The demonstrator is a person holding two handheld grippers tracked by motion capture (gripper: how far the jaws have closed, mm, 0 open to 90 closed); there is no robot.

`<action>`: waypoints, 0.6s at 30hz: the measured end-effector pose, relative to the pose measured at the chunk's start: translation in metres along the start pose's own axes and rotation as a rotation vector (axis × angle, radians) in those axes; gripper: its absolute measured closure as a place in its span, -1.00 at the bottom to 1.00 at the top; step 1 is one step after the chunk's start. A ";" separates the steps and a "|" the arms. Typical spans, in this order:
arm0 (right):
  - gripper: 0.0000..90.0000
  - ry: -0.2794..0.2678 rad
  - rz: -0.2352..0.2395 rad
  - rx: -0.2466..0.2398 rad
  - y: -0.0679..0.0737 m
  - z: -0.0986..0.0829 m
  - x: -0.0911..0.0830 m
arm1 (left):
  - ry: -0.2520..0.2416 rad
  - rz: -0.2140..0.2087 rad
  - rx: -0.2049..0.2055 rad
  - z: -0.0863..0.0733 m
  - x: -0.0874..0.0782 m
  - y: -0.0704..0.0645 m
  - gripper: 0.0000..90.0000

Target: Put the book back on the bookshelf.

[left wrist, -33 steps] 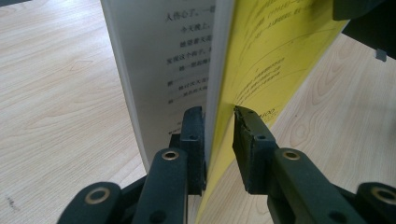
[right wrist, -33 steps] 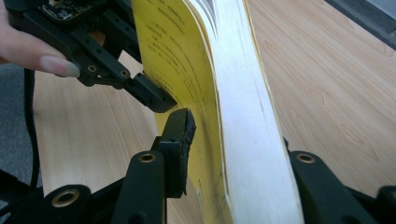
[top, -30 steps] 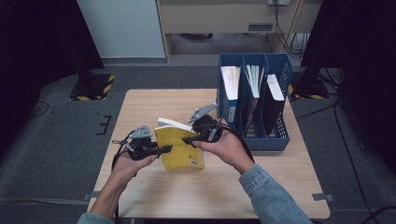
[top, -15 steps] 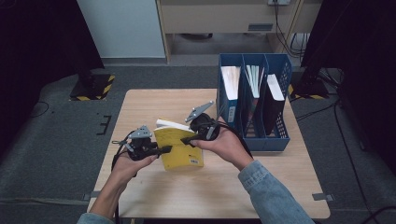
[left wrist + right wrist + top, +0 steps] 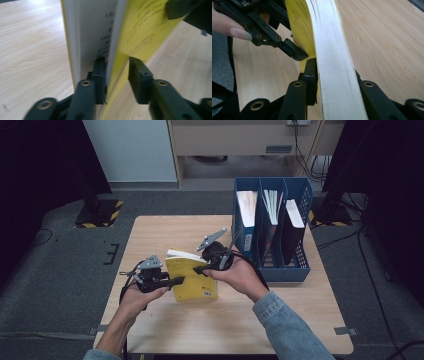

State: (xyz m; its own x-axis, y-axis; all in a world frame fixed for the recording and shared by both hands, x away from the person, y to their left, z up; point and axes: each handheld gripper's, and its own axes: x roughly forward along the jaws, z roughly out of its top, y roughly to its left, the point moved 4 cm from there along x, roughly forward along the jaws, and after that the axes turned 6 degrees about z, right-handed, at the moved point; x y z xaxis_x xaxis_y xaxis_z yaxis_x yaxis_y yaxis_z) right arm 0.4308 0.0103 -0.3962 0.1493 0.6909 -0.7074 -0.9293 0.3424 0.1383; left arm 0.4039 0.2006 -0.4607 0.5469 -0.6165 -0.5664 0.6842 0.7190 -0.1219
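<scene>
A yellow paperback book (image 5: 195, 285) stands tilted on its edge above the wooden table (image 5: 165, 232), held between both grippers. My right gripper (image 5: 201, 268) is shut on the white page block (image 5: 332, 50), one jaw on each side of it. My left gripper (image 5: 172, 281) comes in from the left, its jaws astride the yellow front cover (image 5: 140, 32). One jaw sits between the cover and the pages, while the other stands a small gap off the cover's outer face. In the right gripper view the left gripper (image 5: 294, 51) shows at the cover's edge.
A blue three-slot file rack (image 5: 272, 270) with books and papers stands at the table's right side, close to my right hand. Bare table lies behind and in front of the book. Dark floor and black stands surround the table.
The right gripper has turned slightly with the book. The left gripper has stayed at the cover's edge, and the book is in much the same place.
</scene>
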 end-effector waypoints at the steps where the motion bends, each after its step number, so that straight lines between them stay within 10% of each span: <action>1: 0.63 0.000 0.005 0.005 0.000 0.000 0.000 | -0.001 0.022 -0.003 -0.002 0.000 0.002 0.29; 9: 0.65 -0.055 0.022 0.112 -0.013 -0.002 -0.002 | 0.072 0.161 -0.048 -0.041 -0.010 0.030 -0.13; 18: 0.65 -0.093 -0.011 0.246 -0.027 0.010 -0.007 | 0.150 0.238 -0.222 -0.085 -0.009 0.066 -0.57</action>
State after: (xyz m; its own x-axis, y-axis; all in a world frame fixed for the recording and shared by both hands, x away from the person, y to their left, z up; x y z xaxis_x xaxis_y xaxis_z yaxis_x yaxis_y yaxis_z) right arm 0.4582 0.0023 -0.3881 0.2005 0.7380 -0.6443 -0.8189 0.4873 0.3033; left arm 0.4036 0.2810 -0.5326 0.5902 -0.3813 -0.7115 0.4154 0.8992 -0.1373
